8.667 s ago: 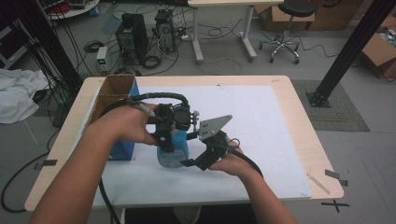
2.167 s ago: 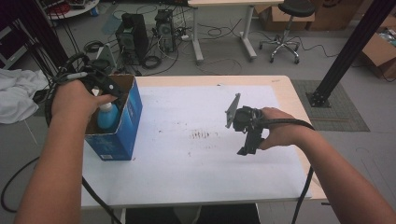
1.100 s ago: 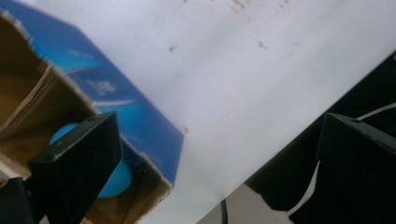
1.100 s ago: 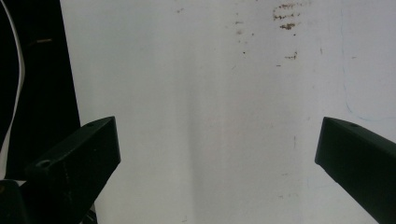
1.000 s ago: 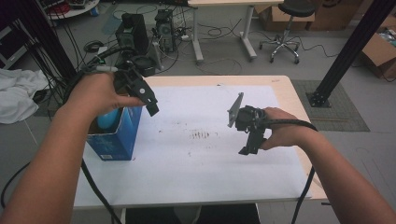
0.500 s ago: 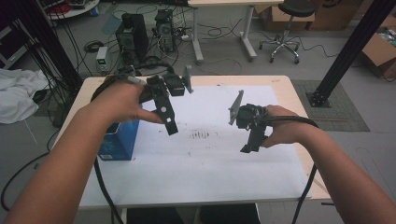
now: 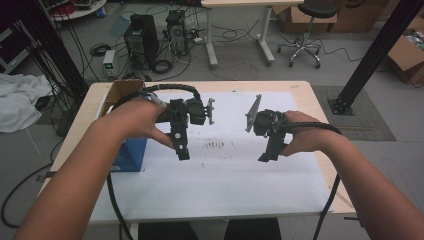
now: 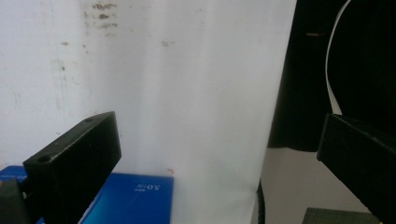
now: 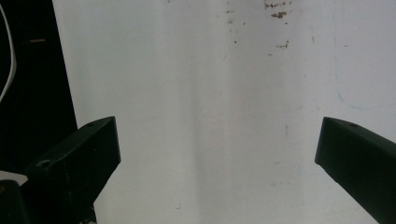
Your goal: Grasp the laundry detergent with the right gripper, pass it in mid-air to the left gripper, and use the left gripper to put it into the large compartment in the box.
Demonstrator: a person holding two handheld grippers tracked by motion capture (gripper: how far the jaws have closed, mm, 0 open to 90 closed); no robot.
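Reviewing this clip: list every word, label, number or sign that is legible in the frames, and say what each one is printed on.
"0.5", with a few smaller characters before it, seen upside down in the left gripper view: white print on the blue box; it may read otherwise the right way up.
The smaller characters there: too blurred to read.
Blue box in the high view: no print can be made out.
Cardboard boxes on the floor: no markings clear enough to read.

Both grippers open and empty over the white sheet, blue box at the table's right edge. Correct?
Not quite: the blue box sits at the table's left edge, as the high view shows. The rest holds: left gripper and right gripper are open and empty over the white sheet.
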